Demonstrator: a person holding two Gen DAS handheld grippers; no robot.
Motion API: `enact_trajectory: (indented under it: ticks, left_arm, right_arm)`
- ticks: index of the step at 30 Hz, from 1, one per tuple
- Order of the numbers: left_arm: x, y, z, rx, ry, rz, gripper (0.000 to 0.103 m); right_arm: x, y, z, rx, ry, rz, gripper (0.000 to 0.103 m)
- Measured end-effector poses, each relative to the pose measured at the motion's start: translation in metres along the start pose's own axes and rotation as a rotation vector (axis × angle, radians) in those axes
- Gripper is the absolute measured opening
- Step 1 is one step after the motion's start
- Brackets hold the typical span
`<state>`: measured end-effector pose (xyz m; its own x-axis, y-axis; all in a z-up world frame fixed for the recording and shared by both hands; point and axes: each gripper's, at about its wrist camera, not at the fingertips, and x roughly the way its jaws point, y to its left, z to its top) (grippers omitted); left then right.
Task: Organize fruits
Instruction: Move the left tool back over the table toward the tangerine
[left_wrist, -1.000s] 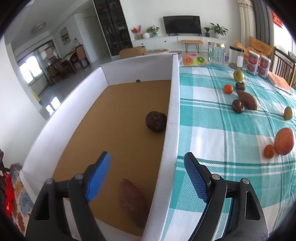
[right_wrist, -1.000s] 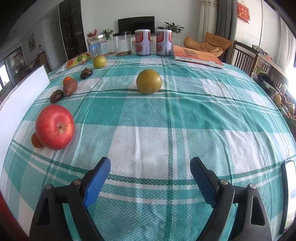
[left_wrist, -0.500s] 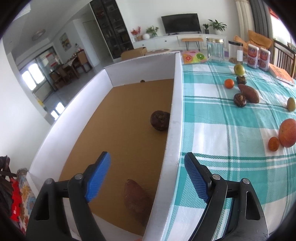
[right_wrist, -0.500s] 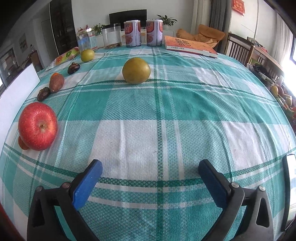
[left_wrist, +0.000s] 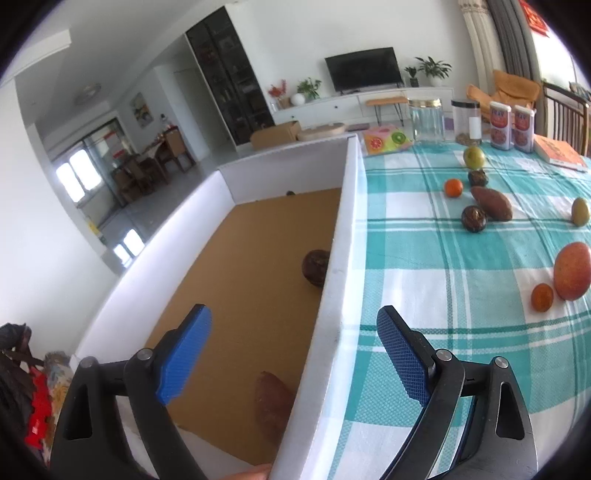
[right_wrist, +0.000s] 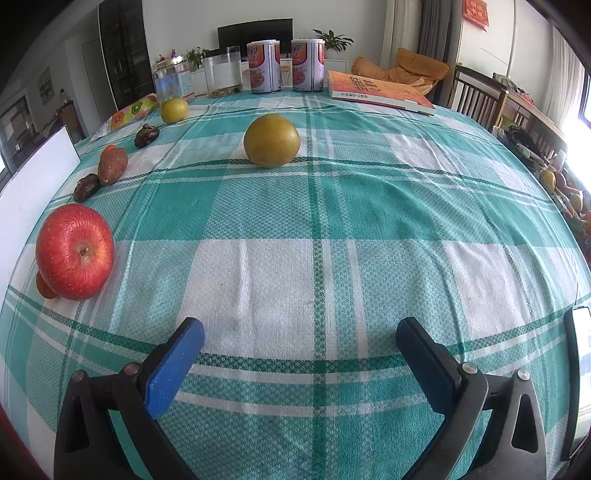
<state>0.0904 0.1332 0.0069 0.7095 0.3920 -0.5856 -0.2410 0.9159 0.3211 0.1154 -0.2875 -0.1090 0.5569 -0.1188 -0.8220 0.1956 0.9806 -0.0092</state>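
Two fruits in box (left_wrist: 343, 229), perhaps sweet potato (left_wrist: 275, 404), left hand-held gripper (left_wrist: 293, 354) opening, empty

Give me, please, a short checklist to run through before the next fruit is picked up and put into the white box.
1. Right gripper empty, jaws wide apart: ok.
2. Left gripper empty, jaws opening, straddling the white box wall: ok.
3. Fruit left on the tablecloth: red apple and yellow pear both free-standing: ok.
4. Apple clear of neighbours: a small orange fruit sits tight beside it: not ok.
5. Room in the box: only a sweet potato and a dark round fruit seen inside: ok.
6. Box corner nearest the left gripper: hidden: cannot tell.
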Motion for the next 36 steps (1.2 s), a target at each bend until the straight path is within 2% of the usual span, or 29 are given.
enact_trajectory:
  ticks: [2, 4, 9, 16, 25, 28, 34, 36]
  left_arm:
    - [-0.01, 0.002, 0.005, -0.019, -0.041, 0.047, 0.092]
    - [-0.021, 0.005, 0.01, -0.041, -0.078, 0.056, 0.093]
    - [-0.041, 0.002, 0.017, -0.091, -0.12, -0.045, 0.096]
    - [-0.04, -0.04, 0.005, -0.063, -0.048, -0.27, 0.096]
    - [-0.009, -0.097, -0.032, -0.008, 0.139, -0.474, 0.096]
    - [0.004, -0.111, -0.045, -0.001, 0.19, -0.508, 0.096]
    - [0.021, -0.125, -0.064, 0.036, 0.244, -0.499, 0.096]
    - [0.019, -0.125, -0.066, 0.039, 0.223, -0.492, 0.096]
  right_arm:
    - [0.0, 0.0, 0.0, 0.0, 0.0, 0.0, 0.103]
    - [0.0, 0.0, 0.0, 0.0, 0.0, 0.0, 0.103]
    - [0.0, 0.0, 0.0, 0.0, 0.0, 0.0, 0.103]
    - [0.0, 0.0, 0.0, 0.0, 0.0, 0.0, 0.103]
    - [0.0, 0.0, 0.0, 0.0, 0.0, 0.0, 0.103]
    - [0.0, 0.0, 0.0, 0.0, 0.0, 0.0, 0.103]
    - [0.0, 0.0, 0.0, 0.0, -0.001, 0.0, 0.103]
    - [0.0, 0.0, 0.0, 0.0, -0.001, 0.0, 0.103]
